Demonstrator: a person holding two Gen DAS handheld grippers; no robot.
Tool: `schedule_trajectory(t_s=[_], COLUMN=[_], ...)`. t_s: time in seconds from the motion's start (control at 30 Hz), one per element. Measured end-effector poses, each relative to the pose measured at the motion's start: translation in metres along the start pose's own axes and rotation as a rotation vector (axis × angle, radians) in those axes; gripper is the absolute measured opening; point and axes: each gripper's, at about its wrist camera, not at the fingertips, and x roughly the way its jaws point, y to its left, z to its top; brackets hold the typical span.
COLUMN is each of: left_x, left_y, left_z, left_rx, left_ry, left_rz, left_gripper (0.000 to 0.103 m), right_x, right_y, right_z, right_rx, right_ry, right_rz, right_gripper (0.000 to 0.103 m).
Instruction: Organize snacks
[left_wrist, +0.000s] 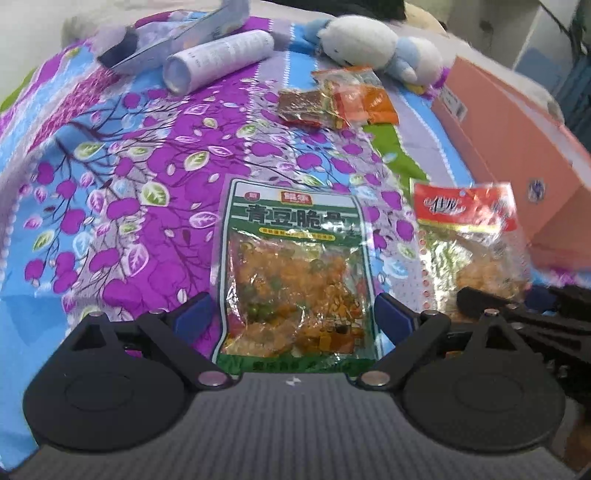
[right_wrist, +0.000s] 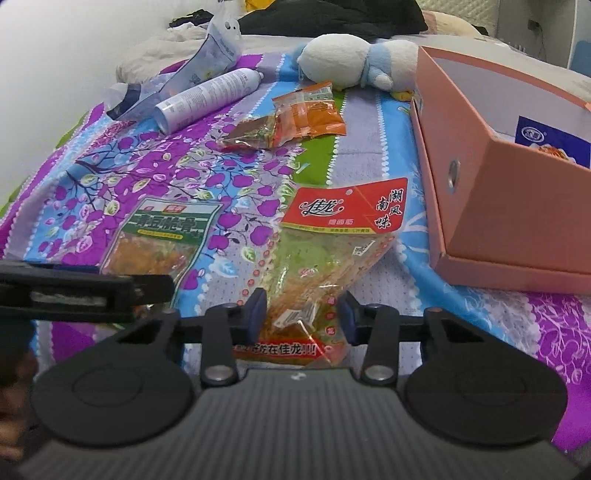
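Observation:
A green-labelled snack bag (left_wrist: 295, 273) lies flat on the purple floral bedsheet (left_wrist: 122, 192). My left gripper (left_wrist: 295, 314) is open, its blue pads on either side of the bag's lower half. A red-topped snack bag (right_wrist: 328, 251) lies to its right; my right gripper (right_wrist: 302, 317) has its pads at both sides of that bag's lower part, jaws partly closed, contact unclear. The red bag also shows in the left wrist view (left_wrist: 469, 236), the green bag in the right wrist view (right_wrist: 162, 240). Small orange snack packets (right_wrist: 295, 118) lie farther back.
An open pink cardboard box (right_wrist: 517, 192) stands at the right with a blue packet (right_wrist: 554, 142) inside. A white spray can (right_wrist: 207, 98), a clear pouch (right_wrist: 207, 59) and a plush toy (right_wrist: 351, 61) lie at the far side of the bed.

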Motion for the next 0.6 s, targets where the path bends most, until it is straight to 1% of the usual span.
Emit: schedule_trajectory(t_s=[0.07, 0.17, 0.23, 0.27, 0.33, 0.4, 0.5, 0.6], left_x=[0.002, 0.001, -0.001, -0.002, -0.005, -0.009, -0.017, -0.026], left_y=[-0.005, -0.01, -0.009, -0.008, -0.004, -0.002, 0.002, 0.003], left_z=[-0.001, -0.002, -0.003, -0.002, 0.0, 0.002, 0.003, 0.005], left_rx=[0.027, 0.059, 0.06, 0.053, 0.022, -0.012, -0.064, -0.085], left_ry=[-0.001, -0.012, -0.016, -0.015, -0.012, -0.008, -0.007, -0.015], left_rz=[0.023, 0.039, 0.026, 0.014, -0.016, -0.04, -0.086, -0.097], left_gripper=[0.095, 0.086, 0.078, 0.077, 0.07, 0.067, 0.064, 0.064], right_x=[-0.003, -0.007, -0.01, -0.012, -0.016, -0.02, -0.028, -0.037], right_y=[-0.002, -0.004, -0.005, -0.006, -0.006, -0.007, -0.005, -0.003], right_z=[-0.001, -0.001, -0.001, -0.001, 0.0, 0.002, 0.006, 0.009], right_rx=[0.004, 0.016, 0.021, 0.021, 0.023, 0.028, 0.022, 0.022], right_ry=[0.0, 0.001, -0.003, -0.005, -0.015, -0.022, -0.036, -0.05], right_rz=[0.003, 0.01, 0.015, 0.016, 0.023, 0.032, 0.04, 0.043], right_gripper=[0.043, 0.043, 0.042, 0.042, 0.042, 0.041, 0.041, 0.041])
